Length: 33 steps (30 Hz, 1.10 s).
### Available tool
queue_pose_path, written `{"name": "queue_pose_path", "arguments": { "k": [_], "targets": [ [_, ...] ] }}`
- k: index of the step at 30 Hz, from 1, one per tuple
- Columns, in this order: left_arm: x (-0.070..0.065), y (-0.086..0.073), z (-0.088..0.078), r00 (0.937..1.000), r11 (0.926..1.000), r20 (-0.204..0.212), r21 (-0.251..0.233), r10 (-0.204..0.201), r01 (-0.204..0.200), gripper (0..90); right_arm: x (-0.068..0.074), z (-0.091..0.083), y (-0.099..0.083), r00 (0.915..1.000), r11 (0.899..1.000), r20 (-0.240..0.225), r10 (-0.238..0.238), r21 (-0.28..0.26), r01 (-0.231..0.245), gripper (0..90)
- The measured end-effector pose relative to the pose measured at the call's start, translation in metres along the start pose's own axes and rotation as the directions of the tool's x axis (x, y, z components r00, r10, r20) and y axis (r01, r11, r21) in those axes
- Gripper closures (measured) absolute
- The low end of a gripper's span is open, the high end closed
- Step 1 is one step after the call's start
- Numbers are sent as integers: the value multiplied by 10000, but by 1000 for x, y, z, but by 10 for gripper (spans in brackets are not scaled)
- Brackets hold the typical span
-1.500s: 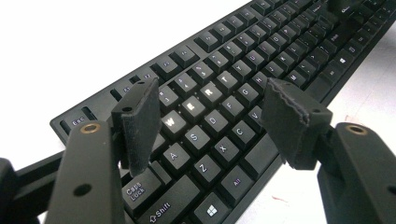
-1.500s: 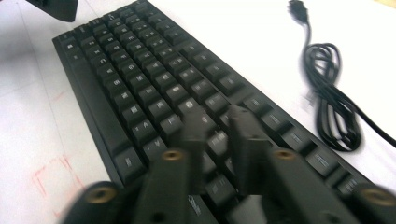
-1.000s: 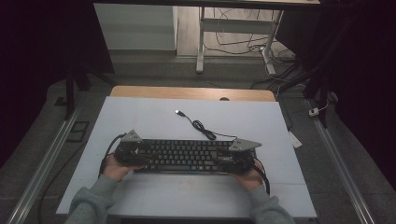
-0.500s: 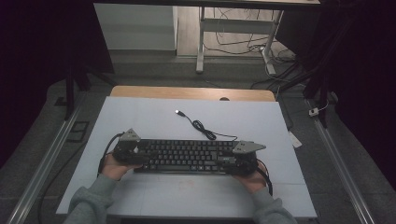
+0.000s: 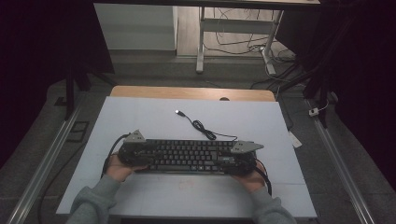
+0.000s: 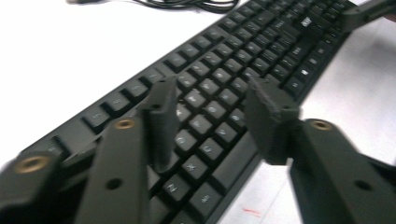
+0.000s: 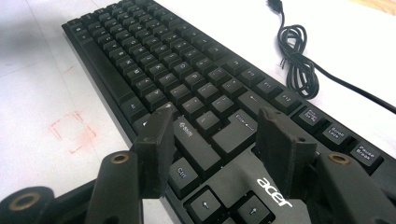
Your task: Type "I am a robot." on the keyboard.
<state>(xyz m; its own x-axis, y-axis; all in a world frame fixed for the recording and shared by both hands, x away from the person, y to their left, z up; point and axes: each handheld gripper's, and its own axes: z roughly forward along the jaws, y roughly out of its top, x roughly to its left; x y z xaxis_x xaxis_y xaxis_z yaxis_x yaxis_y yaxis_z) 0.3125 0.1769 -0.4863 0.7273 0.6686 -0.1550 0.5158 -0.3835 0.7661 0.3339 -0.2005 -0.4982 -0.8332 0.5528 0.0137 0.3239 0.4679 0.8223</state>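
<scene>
Left claw (image 6: 212,121), just narrowing, and right claw (image 7: 217,144) gape over keyboard (image 5: 187,155) ends

I'm in a lab-like workroom: white surface (image 5: 140,116) with metal rails (image 5: 42,168) alongside, desk legs (image 5: 201,42) and loose cables (image 5: 238,42) on the floor beyond

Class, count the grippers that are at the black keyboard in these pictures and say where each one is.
2. The left gripper is over the left end of the keyboard; the right gripper is over its right end. No others are visible.
</scene>
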Motion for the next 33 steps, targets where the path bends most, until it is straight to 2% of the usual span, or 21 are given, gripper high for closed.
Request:
{"name": "queue_pose_path", "arguments": {
  "k": [9,17,22,33],
  "targets": [
    [-14,4,17,9988,9984,322,409,381,-394,888,0,1,0,10000,10000,-9,11,-5,-11,475],
    [-23,6,37,9966,9928,484,965,661,-706,891,0,2,-1,10000,10000,-1,8,23,-8,473],
    [-25,6,46,9964,9898,369,1180,763,-801,891,-1,3,-1,10000,10000,-13,5,33,-5,472],
    [-24,4,54,9964,9859,204,1442,826,-847,889,0,3,-1,10000,9999,19,-20,112,19,470]
  ]
}}
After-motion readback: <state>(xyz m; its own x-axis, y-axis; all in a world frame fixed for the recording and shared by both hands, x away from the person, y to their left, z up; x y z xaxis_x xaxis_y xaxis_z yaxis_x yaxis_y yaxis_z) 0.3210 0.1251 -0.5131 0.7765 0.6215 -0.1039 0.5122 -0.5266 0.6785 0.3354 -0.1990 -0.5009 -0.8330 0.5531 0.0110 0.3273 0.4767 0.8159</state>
